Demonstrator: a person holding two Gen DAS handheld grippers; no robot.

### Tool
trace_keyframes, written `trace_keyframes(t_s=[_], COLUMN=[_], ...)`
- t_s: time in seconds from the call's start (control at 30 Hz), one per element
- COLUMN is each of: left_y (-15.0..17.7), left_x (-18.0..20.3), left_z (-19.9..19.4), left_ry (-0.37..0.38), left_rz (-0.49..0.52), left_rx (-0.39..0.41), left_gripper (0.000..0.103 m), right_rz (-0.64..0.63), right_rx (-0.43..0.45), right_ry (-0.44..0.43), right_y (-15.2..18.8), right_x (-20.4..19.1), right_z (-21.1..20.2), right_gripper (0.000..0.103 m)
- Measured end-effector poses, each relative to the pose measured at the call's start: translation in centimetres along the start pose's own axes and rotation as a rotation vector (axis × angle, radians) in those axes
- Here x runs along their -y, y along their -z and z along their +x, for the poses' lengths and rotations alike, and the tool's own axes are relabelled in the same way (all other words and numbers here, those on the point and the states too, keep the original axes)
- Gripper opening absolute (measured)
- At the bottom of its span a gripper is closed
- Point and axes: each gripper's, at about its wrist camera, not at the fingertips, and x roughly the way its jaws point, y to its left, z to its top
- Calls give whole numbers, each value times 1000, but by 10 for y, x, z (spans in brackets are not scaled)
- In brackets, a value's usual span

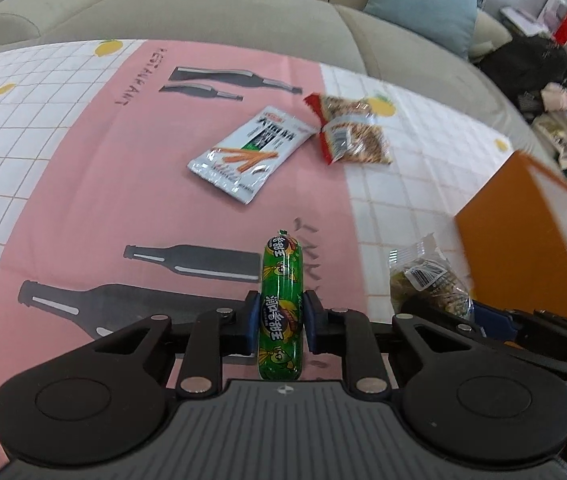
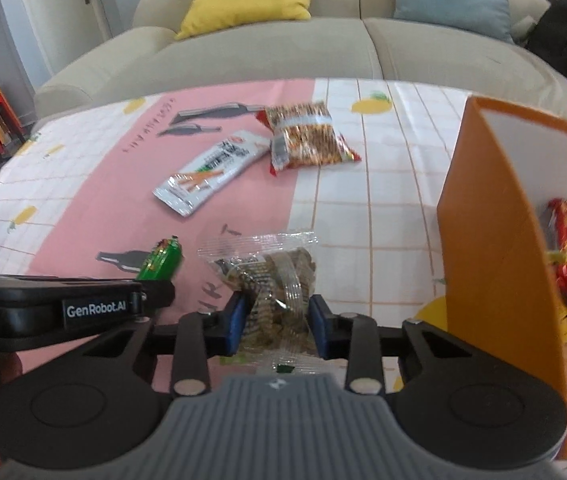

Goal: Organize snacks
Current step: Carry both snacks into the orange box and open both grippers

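Both grippers carry loads: right gripper [image 2: 275,326] pinching the clear cracker packet [image 2: 273,280] sits just beside the orange box [image 2: 483,240], nearer than left gripper [image 1: 281,322], clamped across the green sausage [image 1: 282,304], which points lengthwise away.

Right tongs [image 2: 276,322] clamp clear cracker packet [image 2: 273,280] beside orange box [image 2: 483,248].
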Motion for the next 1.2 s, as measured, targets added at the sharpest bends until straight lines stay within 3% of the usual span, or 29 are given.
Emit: trace_keyframes(t_s=[0.27, 0.57, 0.97, 1.2], left_y=[-16, -31, -45, -42], left_x=[22, 86, 189, 242], left_z=[-45, -75, -61, -38], left_ry=[95, 230, 338, 376], left_rz=[-33, 43, 215, 324], left_rx=[33, 33, -27, -109], left_gripper=[24, 24, 24, 24], right_rz=[26, 69, 22, 23], right_rx=[88, 123, 140, 39], right_ry=[-48, -36, 152, 260], right_y=[-15, -32, -39, -42], right_x=[16, 67, 160, 215], right_z=[-59, -119, -176, -165], right_gripper=[32, 32, 32, 32])
